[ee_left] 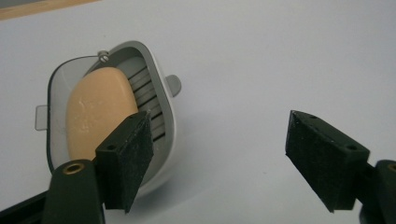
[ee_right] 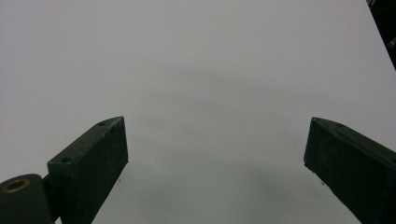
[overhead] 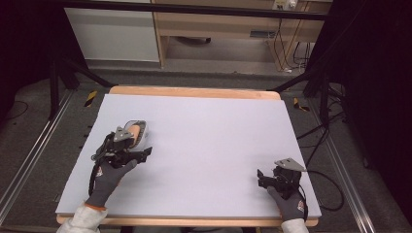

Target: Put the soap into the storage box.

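on the table's left half: one soap dish (ee_left: 161, 100) holding one soap bar (ee_left: 95, 109)
table (overhead: 209, 141): one, grey-topped
left gripper (ee_left: 219, 158): one; jaws apart, nothing between them, dish just beyond the left jaw
right gripper (ee_right: 215, 163): one; jaws wide apart over bare table, near the right front corner
hands: two, gloved
grippers: well apart from each other

From above, the left gripper (overhead: 138, 145) sits at about 8 o'clock on the white table (overhead: 209, 141), right against a soap dish (overhead: 141, 127) with a peach soap bar (overhead: 134, 130), while the right gripper (overhead: 265, 178) rests near 4 o'clock.
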`<state>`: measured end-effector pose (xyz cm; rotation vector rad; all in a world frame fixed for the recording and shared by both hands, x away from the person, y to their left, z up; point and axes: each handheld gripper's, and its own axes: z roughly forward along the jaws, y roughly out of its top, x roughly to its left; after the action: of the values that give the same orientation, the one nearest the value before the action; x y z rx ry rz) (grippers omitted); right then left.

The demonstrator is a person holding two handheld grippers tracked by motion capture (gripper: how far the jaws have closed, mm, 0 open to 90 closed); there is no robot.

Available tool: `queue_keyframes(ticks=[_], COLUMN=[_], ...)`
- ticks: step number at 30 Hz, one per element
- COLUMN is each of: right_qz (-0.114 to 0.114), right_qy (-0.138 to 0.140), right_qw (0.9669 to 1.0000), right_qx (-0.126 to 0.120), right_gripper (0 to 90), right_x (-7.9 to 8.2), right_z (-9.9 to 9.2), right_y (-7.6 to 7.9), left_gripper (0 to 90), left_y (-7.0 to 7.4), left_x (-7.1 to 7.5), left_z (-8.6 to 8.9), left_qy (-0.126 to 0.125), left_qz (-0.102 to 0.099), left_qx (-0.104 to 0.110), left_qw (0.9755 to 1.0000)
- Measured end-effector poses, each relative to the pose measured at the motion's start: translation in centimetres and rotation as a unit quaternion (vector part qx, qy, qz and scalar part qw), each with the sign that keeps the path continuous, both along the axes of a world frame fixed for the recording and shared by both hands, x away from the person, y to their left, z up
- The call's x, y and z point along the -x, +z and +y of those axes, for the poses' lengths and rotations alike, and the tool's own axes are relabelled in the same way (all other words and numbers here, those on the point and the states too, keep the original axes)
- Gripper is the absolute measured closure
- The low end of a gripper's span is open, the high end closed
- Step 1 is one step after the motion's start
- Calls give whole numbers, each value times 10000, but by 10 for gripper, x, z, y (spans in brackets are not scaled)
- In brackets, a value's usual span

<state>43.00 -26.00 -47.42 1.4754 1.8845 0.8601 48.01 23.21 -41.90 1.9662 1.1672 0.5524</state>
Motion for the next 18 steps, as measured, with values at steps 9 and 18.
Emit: queue_keyframes(ticks=[9, 18], right_qz=[-46, -65], right_qy=[-185, -332], right_qw=[9998, 9994], right_qx=[-7, 99], right_gripper=[54, 54], right_x=[1, 2], right_z=[-6, -12], right_y=[0, -1], left_gripper=[205, 199], left_y=[-15, -37], left_x=[26, 48], left_z=[14, 35], left_qy=[43, 245], left_qz=[1, 147], left_qx=[19, -65], left_qw=[10000, 9996])
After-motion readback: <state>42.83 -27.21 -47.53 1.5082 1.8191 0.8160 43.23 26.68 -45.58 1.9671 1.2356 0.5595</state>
